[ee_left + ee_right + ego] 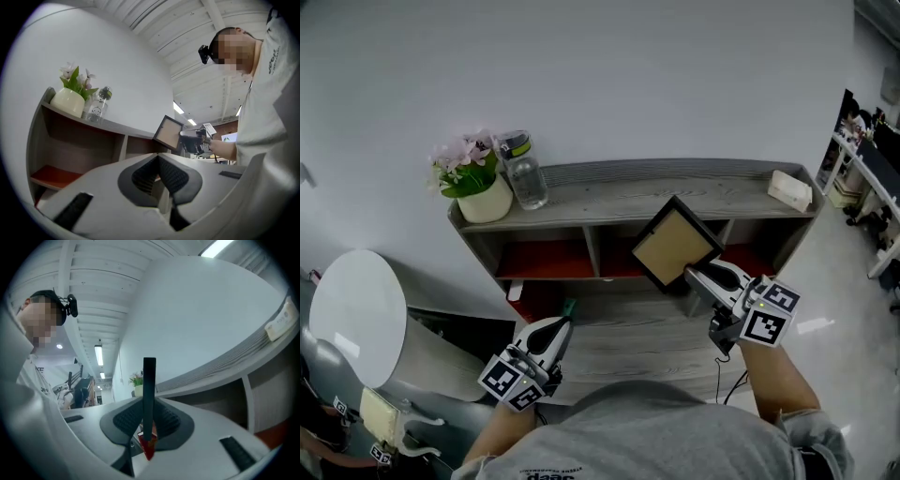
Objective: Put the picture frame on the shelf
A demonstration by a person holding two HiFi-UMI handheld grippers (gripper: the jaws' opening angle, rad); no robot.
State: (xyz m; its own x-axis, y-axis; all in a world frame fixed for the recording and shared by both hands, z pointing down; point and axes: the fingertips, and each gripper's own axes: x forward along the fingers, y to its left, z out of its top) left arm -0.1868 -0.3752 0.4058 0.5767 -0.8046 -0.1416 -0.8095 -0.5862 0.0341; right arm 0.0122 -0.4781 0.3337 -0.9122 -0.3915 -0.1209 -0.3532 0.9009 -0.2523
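Observation:
A black picture frame (pixel 675 246) with a tan panel hangs tilted in the air, in front of the grey shelf's (pixel 675 192) top edge. My right gripper (pixel 692 275) is shut on its lower right edge. In the right gripper view the picture frame (pixel 149 385) shows edge-on as a dark bar clamped between the pads. My left gripper (pixel 555 334) is low at the left, shut with nothing in it, and points toward the shelf. From the left gripper view the picture frame (pixel 168 132) and the right gripper (pixel 187 139) show beside the shelf (pixel 103 124).
On the shelf top stand a white pot of flowers (pixel 478 187) and a clear bottle (pixel 526 174) at the left, and a small white box (pixel 790 190) at the right. The compartments below have red floors (pixel 542 262). A round white table (pixel 354 317) is at the far left.

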